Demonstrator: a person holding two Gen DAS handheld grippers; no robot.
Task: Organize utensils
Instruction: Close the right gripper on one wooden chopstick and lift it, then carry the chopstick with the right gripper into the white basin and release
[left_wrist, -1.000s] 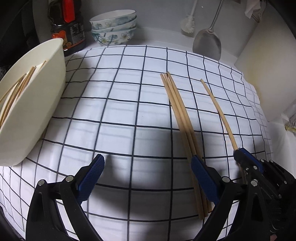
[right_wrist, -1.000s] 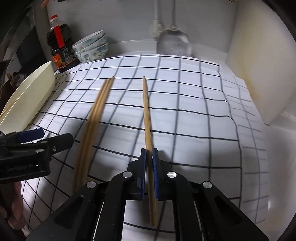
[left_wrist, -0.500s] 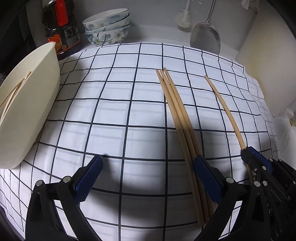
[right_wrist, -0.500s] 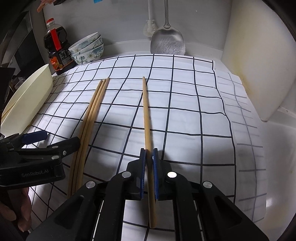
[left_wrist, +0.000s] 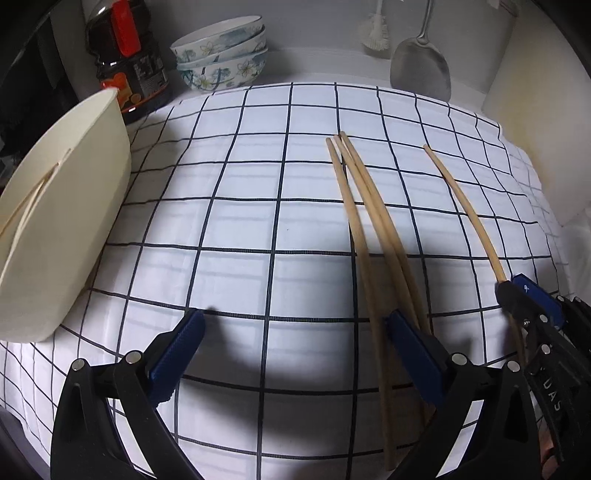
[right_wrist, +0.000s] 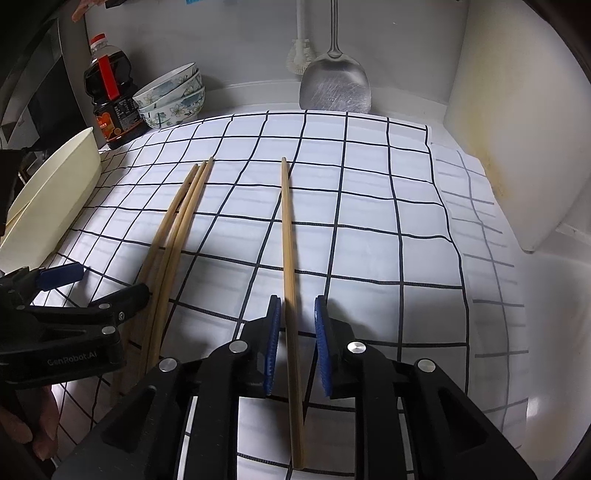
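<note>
Right gripper (right_wrist: 295, 317) jaws opening, single chopstick (right_wrist: 287, 236) lying between, pads clear of it. Left gripper (left_wrist: 295, 332) spread wide, empty, right finger over three chopsticks (left_wrist: 364, 206). All flat on checked cloth (left_wrist: 236, 206). Far left: cream bowl (left_wrist: 70, 206).

Both wrist cameras sit low over the checked cloth (left_wrist: 236, 221), tilted steeply down toward twelve o'clock. Each shows the stacked bowls (right_wrist: 173, 96) at eleven o'clock and the spatula (left_wrist: 421, 70) at one
</note>
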